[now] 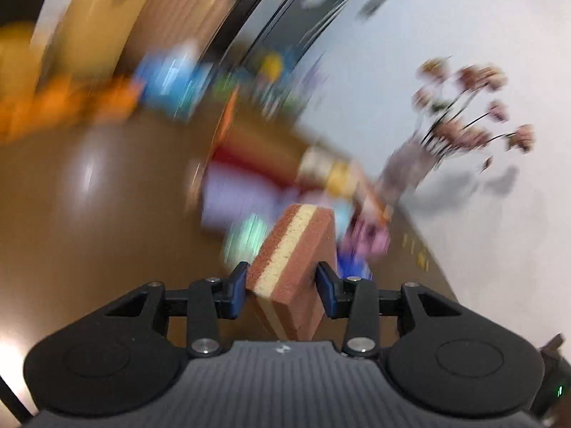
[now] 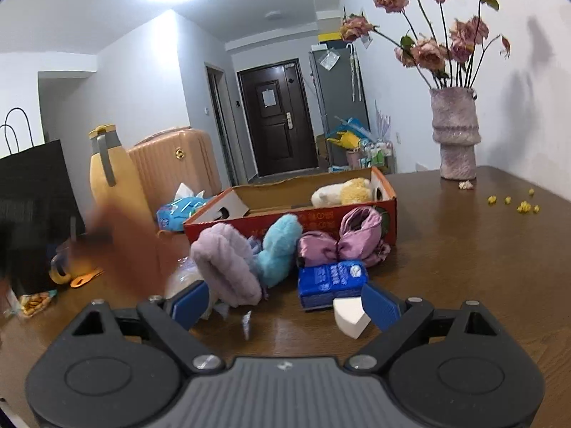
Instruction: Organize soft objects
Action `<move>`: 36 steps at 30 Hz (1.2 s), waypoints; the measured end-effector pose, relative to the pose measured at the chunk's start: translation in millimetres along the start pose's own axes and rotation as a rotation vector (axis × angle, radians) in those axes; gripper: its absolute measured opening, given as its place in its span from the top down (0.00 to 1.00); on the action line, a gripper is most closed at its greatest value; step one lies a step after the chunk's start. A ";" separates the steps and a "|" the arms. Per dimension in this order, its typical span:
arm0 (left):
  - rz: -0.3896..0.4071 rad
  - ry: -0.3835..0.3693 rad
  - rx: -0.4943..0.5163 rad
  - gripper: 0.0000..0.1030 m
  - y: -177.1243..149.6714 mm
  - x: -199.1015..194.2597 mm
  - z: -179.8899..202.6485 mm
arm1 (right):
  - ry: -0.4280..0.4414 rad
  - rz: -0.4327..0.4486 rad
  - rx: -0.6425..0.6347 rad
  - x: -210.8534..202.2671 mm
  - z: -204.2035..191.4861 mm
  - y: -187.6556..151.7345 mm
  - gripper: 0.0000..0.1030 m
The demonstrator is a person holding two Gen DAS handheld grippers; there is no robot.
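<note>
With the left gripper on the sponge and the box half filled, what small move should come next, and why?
Probably carry the sponge toward the cardboard box and release it there. The left gripper already pinches the sponge between its pads, and a plush toy already lies in the box, which suggests soft things are collected there.

sponge [image 1: 292, 267]: brown-yellow-brown layers, tilted on edge, clamped between blue pads.
lilac towel [image 2: 228, 264], blue plush [image 2: 280, 249], pink satin cloth [image 2: 351, 239]: table, against box front.
cream plush toy [image 2: 339, 192]: inside box, right end.
</note>
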State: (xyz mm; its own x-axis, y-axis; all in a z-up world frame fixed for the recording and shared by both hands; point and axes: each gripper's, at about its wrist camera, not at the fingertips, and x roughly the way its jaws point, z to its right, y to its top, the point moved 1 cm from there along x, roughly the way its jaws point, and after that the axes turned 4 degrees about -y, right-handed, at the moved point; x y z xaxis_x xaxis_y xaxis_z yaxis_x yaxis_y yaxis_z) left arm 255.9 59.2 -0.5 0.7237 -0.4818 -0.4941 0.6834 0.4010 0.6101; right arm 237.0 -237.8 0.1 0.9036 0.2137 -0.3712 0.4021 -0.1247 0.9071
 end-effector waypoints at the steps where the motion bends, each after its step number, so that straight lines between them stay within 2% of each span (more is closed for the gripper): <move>1: -0.032 0.010 -0.029 0.65 -12.4 2.7 -6.8 | 0.007 -0.010 -0.017 -0.1 -3.6 -2.3 0.10; 2: -0.053 0.034 -0.033 0.61 -24.3 4.4 -10.0 | 0.017 -0.020 -0.036 -0.2 -8.4 -4.9 0.10; 3: -0.049 0.059 -0.019 0.53 -30.6 4.1 -10.8 | 0.031 -0.030 -0.048 -0.2 -12.8 -7.3 0.10; 4: -0.036 0.098 0.016 0.47 -36.3 2.6 -8.6 | 0.046 -0.041 -0.051 -0.2 -17.1 -9.4 0.10; 5: -0.018 0.137 0.059 0.34 -39.4 0.1 -6.5 | 0.062 -0.053 -0.049 0.8 -20.7 -11.5 0.10; 6: 0.011 0.179 0.108 0.31 -41.4 -3.7 -4.0 | 0.078 -0.066 -0.046 1.7 -24.1 -13.7 0.10; 8: 0.069 0.237 0.202 0.31 -43.3 -9.7 0.1 | 0.108 -0.086 -0.053 4.1 -31.7 -18.7 0.10; 10: 0.075 0.234 0.249 0.31 -42.1 -10.4 -0.4 | 0.111 -0.102 -0.056 6.8 -37.1 -22.4 0.11; 11: 0.064 0.224 0.254 0.34 -43.1 -11.1 -1.6 | 0.116 -0.113 -0.053 8.6 -39.0 -24.1 0.11; 12: 0.046 0.209 0.253 0.41 -43.5 -7.8 -1.9 | 0.125 -0.129 -0.042 11.0 -40.6 -25.6 0.13; 13: 0.021 0.192 0.249 0.47 -44.0 -3.5 -2.4 | 0.134 -0.146 -0.032 12.1 -42.1 -27.3 0.17; 14: -0.001 0.185 0.245 0.57 -45.5 -2.2 -2.8 | 0.148 -0.163 -0.020 13.2 -44.2 -29.2 0.19; 16: -0.029 0.143 0.246 0.65 -46.4 -1.0 -2.6 | 0.170 -0.193 -0.013 14.7 -47.9 -33.7 0.35; 17: -0.038 0.130 0.251 0.69 -48.5 -2.1 -1.8 | 0.174 -0.208 -0.010 15.0 -49.0 -35.7 0.39; 18: -0.046 0.124 0.256 0.70 -48.9 -3.4 -0.5 | 0.178 -0.221 -0.006 15.1 -49.7 -38.2 0.47; 19: -0.050 0.120 0.259 0.70 -50.0 -4.2 0.6 | 0.181 -0.232 0.000 15.2 -49.6 -40.8 0.56; 21: -0.062 0.112 0.256 0.70 -54.1 -5.9 1.8 | 0.194 -0.234 0.035 13.1 -46.7 -44.0 0.62; 25: -0.071 0.078 0.253 0.67 -57.9 -14.1 5.4 | 0.153 -0.214 0.049 2.0 -41.1 -41.8 0.61; 30: -0.083 0.061 0.243 0.56 -61.0 -21.4 6.2 | 0.184 -0.204 0.043 -10.7 -35.6 -40.3 0.61; 34: -0.121 0.065 0.218 0.56 -66.7 -13.4 5.6 | 0.183 -0.238 0.052 -4.2 -34.1 -46.3 0.63; 36: -0.103 0.065 0.206 0.63 -67.8 -11.1 3.8 | 0.188 -0.244 0.068 -1.7 -33.2 -49.0 0.64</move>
State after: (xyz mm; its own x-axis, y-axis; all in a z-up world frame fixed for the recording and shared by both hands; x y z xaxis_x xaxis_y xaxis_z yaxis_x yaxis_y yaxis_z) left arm 201.2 34.4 -34.1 0.6604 -0.4584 -0.5947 0.7246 0.1814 0.6648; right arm 211.0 -200.0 -37.1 0.7385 0.4200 -0.5274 0.6186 -0.1111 0.7778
